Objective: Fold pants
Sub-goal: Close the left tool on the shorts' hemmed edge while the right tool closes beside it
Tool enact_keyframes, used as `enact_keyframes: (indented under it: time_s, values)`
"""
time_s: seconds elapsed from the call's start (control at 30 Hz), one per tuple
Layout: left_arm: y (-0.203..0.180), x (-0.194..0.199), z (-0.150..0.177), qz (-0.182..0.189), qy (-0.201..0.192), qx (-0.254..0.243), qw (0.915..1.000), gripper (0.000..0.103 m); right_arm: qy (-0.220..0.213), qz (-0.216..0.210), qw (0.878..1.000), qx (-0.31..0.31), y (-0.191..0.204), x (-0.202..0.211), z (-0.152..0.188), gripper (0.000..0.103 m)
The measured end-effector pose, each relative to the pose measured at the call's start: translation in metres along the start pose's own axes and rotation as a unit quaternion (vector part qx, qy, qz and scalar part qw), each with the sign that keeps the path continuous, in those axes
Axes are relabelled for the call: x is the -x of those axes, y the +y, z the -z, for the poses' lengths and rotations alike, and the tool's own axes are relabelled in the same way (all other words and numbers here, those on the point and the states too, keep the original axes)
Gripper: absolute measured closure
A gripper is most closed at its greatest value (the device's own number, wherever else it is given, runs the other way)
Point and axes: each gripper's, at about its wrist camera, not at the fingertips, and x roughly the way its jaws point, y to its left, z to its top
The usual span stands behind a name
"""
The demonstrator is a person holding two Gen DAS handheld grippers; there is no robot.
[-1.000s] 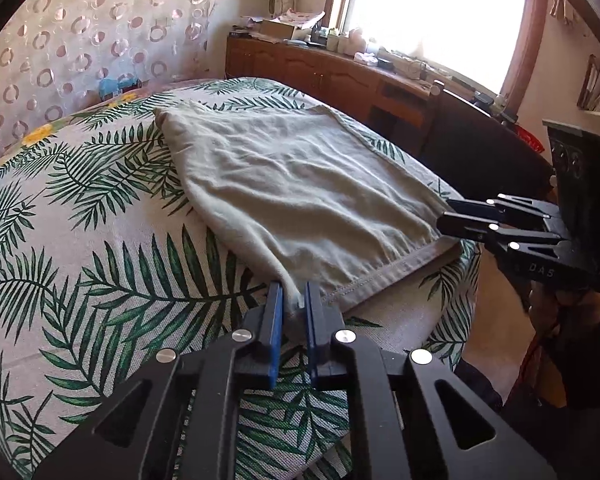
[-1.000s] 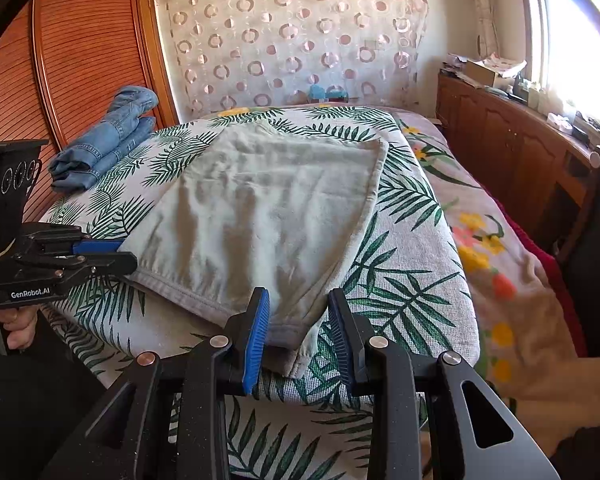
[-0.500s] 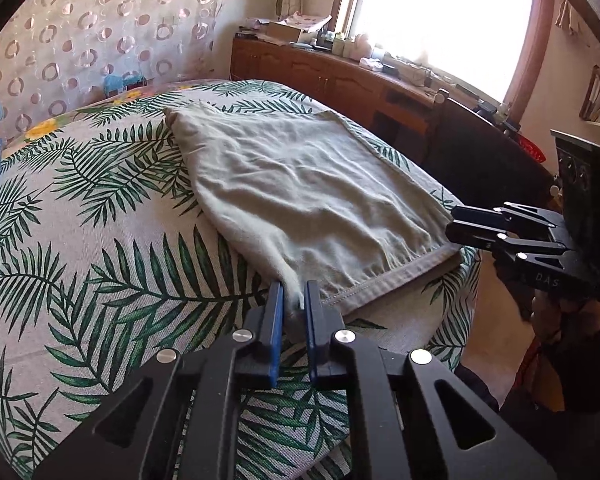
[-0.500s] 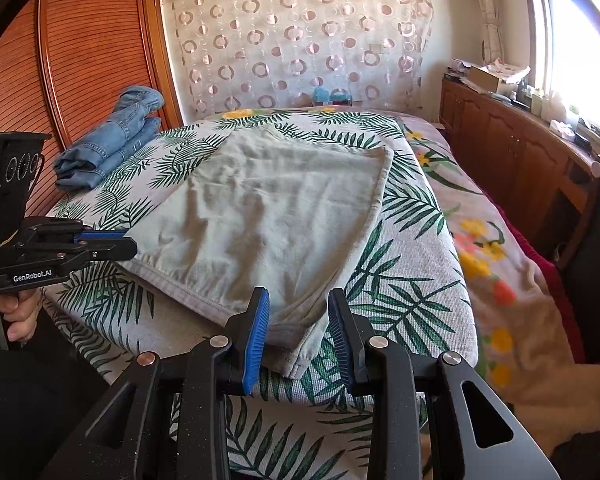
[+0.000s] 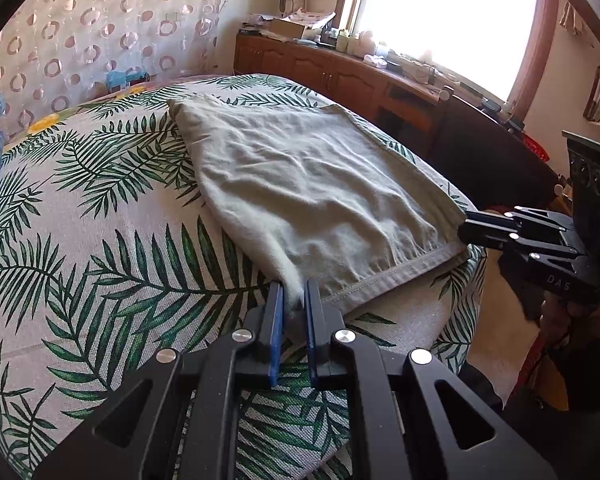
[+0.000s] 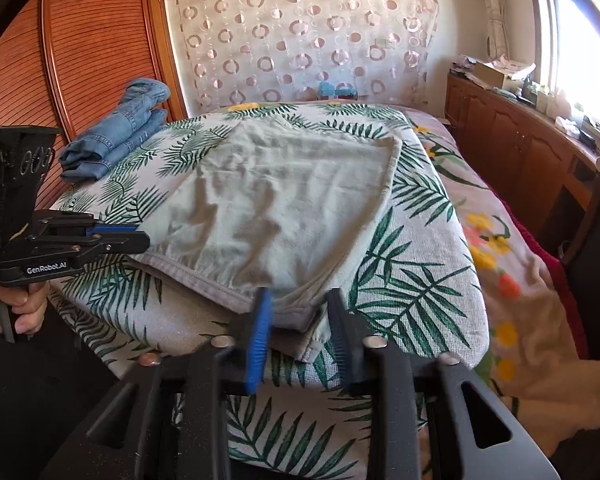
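Pale grey-green cotton, the pants (image 5: 308, 184) lie flat on the palm-leaf bed (image 5: 100, 240), waistband along the near edge and the rest running away toward the far end. The left tool (image 5: 293, 300) is clenched on the waistband's left corner. The right tool (image 6: 296, 312) sits at the other near corner, its jaws closing with the cloth between them but the pads not yet pressing. Both hands are equally close, so I'd expect the hem end to be met by lifting away from the near edge.
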Motion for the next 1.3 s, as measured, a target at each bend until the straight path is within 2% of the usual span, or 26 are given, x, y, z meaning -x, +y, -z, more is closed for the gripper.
enact_keyframes:
  time_s: [0.13,0.3,0.5,0.53,0.6,0.7,0.93,1.13,1.2,1.3]
  values:
    - [0.001,0.000,0.001,0.001,-0.001,0.003,1.0000,0.092,-0.012,-0.009,1.000,-0.001,0.001,0.008,-0.002,0.090]
    - [0.002,0.001,0.001,-0.001,-0.002,0.004,1.0000,0.092,-0.004,-0.013,1.000,0.002,0.004,0.007,0.003,0.091]
    - [0.003,0.001,0.002,-0.001,-0.002,0.004,1.0000,0.092,0.006,0.009,1.000,-0.008,0.001,0.000,0.003,0.091]
    - [0.003,0.001,0.002,-0.001,-0.002,0.004,1.0000,0.092,0.006,0.013,1.000,-0.006,0.002,-0.001,0.003,0.090]
    - [0.003,0.001,0.002,-0.001,-0.002,0.004,1.0000,0.092,0.006,0.028,1.000,-0.007,0.002,-0.003,0.003,0.080]
    - [0.003,0.001,0.002,-0.001,-0.002,0.005,1.0000,0.092,0.006,0.031,0.999,-0.014,0.004,-0.004,0.002,0.075]
    - [0.004,0.001,0.002,0.000,-0.002,0.010,0.9999,0.092,0.019,0.016,0.999,-0.029,0.002,-0.012,0.005,0.069]
    - [0.011,0.001,0.003,-0.005,-0.003,0.025,0.9997,0.080,0.016,0.023,0.999,-0.031,0.001,-0.013,0.003,0.063]
    - [0.012,0.001,0.004,-0.003,-0.005,0.028,0.9996,0.079,0.015,0.032,0.999,-0.031,0.000,-0.013,0.004,0.057]
    - [0.010,0.000,0.004,-0.006,-0.006,0.025,0.9996,0.079,0.014,0.029,0.999,-0.033,0.000,-0.013,0.005,0.057]
